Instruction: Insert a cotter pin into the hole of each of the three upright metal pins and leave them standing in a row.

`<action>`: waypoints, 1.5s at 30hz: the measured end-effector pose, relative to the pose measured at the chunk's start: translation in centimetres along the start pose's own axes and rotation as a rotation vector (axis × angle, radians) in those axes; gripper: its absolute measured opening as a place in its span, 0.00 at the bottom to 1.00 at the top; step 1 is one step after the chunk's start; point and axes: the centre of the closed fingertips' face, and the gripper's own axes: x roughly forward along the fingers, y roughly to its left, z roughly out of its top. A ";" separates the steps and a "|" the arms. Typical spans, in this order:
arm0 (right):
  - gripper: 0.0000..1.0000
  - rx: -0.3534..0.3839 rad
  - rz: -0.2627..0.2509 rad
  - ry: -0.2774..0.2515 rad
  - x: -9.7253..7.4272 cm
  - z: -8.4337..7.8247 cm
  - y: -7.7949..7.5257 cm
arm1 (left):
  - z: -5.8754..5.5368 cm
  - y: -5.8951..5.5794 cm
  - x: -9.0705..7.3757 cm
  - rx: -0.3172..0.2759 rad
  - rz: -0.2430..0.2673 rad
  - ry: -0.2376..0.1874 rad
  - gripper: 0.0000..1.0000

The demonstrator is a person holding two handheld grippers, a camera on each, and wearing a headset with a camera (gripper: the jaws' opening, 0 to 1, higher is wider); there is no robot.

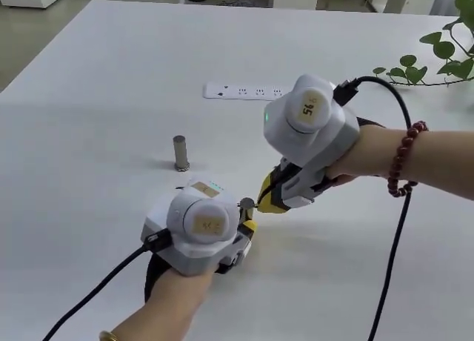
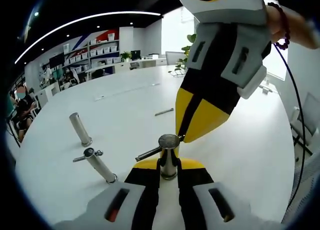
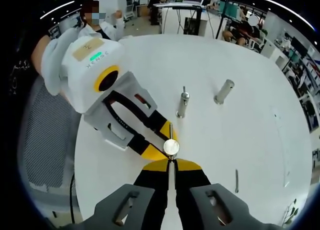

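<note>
My left gripper (image 2: 169, 166) (image 1: 247, 227) is shut on an upright metal pin (image 2: 169, 151) (image 3: 171, 147) (image 1: 246, 204), holding it by the shaft. A cotter pin (image 2: 148, 153) passes through the hole in its head and sticks out on the far side. My right gripper (image 3: 171, 163) (image 1: 262, 201) (image 2: 181, 138) is shut on the near end of that cotter pin, tip to tip with the left gripper. A second metal pin (image 2: 100, 165) (image 3: 183, 104) stands on the table with a cotter pin through it. A third, bare metal pin (image 2: 80, 129) (image 3: 224, 91) (image 1: 180, 153) stands beyond it.
A loose cotter pin (image 2: 164, 111) (image 3: 237, 181) lies on the white table (image 1: 111, 74). A white power strip (image 1: 244, 91) lies farther back, and plant leaves (image 1: 444, 52) reach in at the far right. Black cables (image 1: 392, 230) trail from both grippers.
</note>
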 end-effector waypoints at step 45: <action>0.15 0.088 -0.008 -0.089 -0.1 1.5 0.3 | -0.4 -0.2 -2.6 -0.067 -0.031 0.022 0.33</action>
